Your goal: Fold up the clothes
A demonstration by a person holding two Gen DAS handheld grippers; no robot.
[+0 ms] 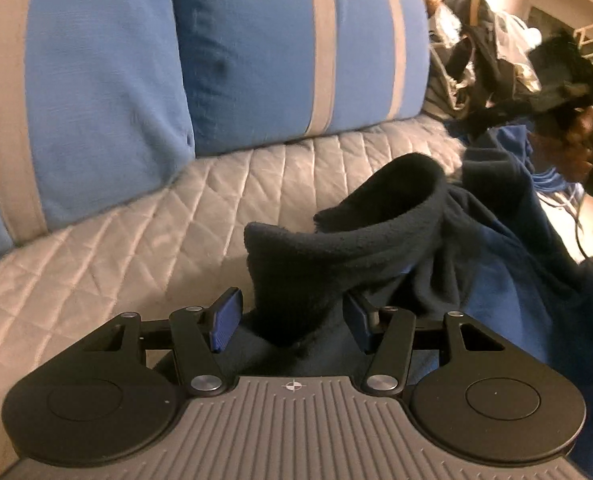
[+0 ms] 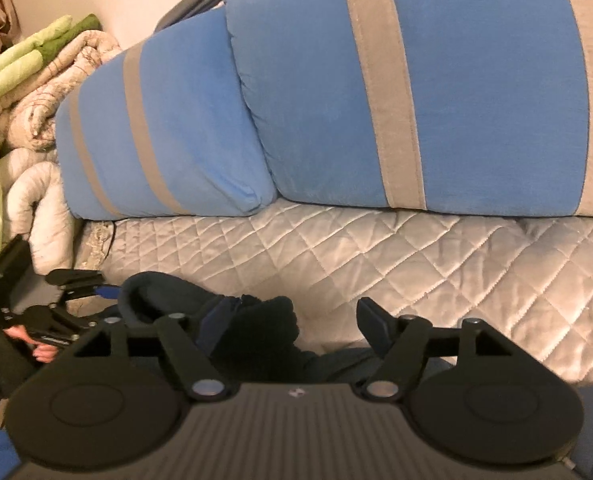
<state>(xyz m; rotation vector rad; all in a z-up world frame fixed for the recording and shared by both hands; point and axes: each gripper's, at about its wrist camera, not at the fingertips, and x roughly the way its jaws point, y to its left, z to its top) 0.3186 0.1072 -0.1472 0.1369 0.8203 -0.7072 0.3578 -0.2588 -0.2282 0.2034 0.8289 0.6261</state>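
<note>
A dark navy fleece garment (image 1: pixel 376 240) lies bunched on the quilted sofa seat (image 1: pixel 136 260), with a curled cuff or collar standing up. My left gripper (image 1: pixel 292 320) is open; a fold of the garment rises between its blue pads (image 1: pixel 226 318) without being pinched. In the right wrist view the same garment (image 2: pixel 256 320) sits low at the seat's front. My right gripper (image 2: pixel 294 320) is open wide, and the cloth lies against its left finger (image 2: pixel 216 320) only. The left gripper (image 2: pixel 96 288), held by a hand (image 2: pixel 36 344), shows at the left edge.
Blue cushions with grey stripes (image 2: pixel 376 100) line the sofa back. A heap of dark clothes (image 1: pixel 496 60) lies at the right end and a wire rack (image 1: pixel 592 36) stands behind it. Rolled blankets and a green cloth (image 2: pixel 24 100) pile up at the left end.
</note>
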